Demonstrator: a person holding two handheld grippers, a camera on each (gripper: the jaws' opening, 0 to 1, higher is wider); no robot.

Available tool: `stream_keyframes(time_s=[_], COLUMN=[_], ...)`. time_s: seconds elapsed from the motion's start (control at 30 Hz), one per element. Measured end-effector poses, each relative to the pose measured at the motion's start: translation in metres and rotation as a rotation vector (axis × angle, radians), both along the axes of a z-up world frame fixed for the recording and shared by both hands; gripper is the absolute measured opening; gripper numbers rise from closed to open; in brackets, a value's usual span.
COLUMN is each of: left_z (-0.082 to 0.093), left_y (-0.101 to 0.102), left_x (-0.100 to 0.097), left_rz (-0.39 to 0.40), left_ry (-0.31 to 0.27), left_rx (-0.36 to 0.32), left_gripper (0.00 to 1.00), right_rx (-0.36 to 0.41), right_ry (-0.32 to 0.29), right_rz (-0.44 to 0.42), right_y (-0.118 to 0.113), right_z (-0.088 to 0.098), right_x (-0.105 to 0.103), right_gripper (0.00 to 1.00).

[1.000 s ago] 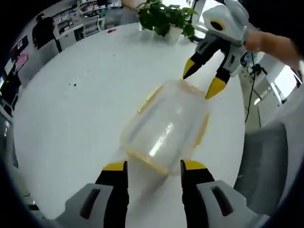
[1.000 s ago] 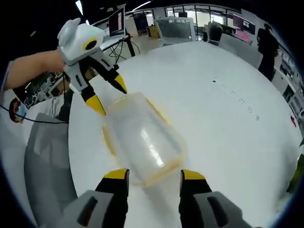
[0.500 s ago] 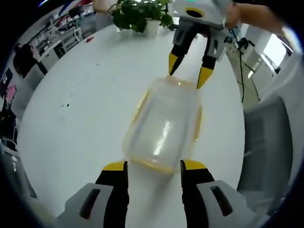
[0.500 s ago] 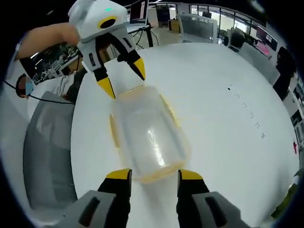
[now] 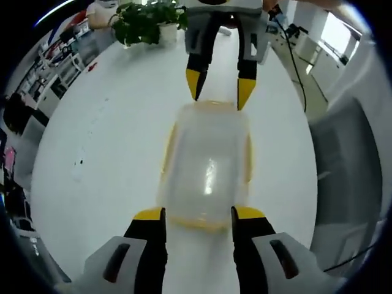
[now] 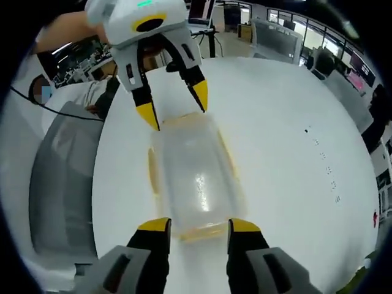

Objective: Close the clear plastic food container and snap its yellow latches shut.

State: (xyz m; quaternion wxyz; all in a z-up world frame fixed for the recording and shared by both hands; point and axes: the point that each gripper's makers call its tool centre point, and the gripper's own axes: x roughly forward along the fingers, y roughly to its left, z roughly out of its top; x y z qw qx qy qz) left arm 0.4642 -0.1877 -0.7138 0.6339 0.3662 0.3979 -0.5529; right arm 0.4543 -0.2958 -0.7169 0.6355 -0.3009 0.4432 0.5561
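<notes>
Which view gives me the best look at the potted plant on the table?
The left gripper view: the potted plant stands at the table's far edge, leaves and white pot visible. The right gripper view catches at most a green sliver at its lower right edge.

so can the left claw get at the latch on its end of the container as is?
Probably yes. The left claw is open, its jaws straddling the near end of the container, with nothing between them. The right claw sits at the far end, out of the way. The white table beside it is bare.
</notes>
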Motion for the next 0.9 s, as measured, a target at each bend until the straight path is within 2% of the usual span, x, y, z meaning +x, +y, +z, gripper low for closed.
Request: stream_keyframes(time_s=[0.23, 0.43, 0.63, 0.9], left_z=[0.001, 0.001, 0.002, -0.001], left_y=[-0.012, -0.025, -0.037, -0.045], left_x=[0.0, -0.002, -0.002, 0.0], left_rz=[-0.024, -0.047, -0.067, -0.061], left_ry=[-0.012, -0.013, -0.02, -0.017], left_rx=[-0.014, -0.022, -0.034, -0.045], left_gripper=[0.4, 0.4, 0.39, 0.39], right_rx=[0.009, 0.048, 0.085, 0.089], right_ry=[-0.005, -0.002, -0.005, -0.013], right_rz=[0.068, 0.086, 0.108, 0.119], right_y=[0.011, 0.027, 0.043, 0.048], right_z=[-0.001, 0.001, 0.004, 0.002], right_x=[-0.002, -0.002, 0.001, 0.003], right_gripper=[0.33, 0.29, 0.3, 0.3])
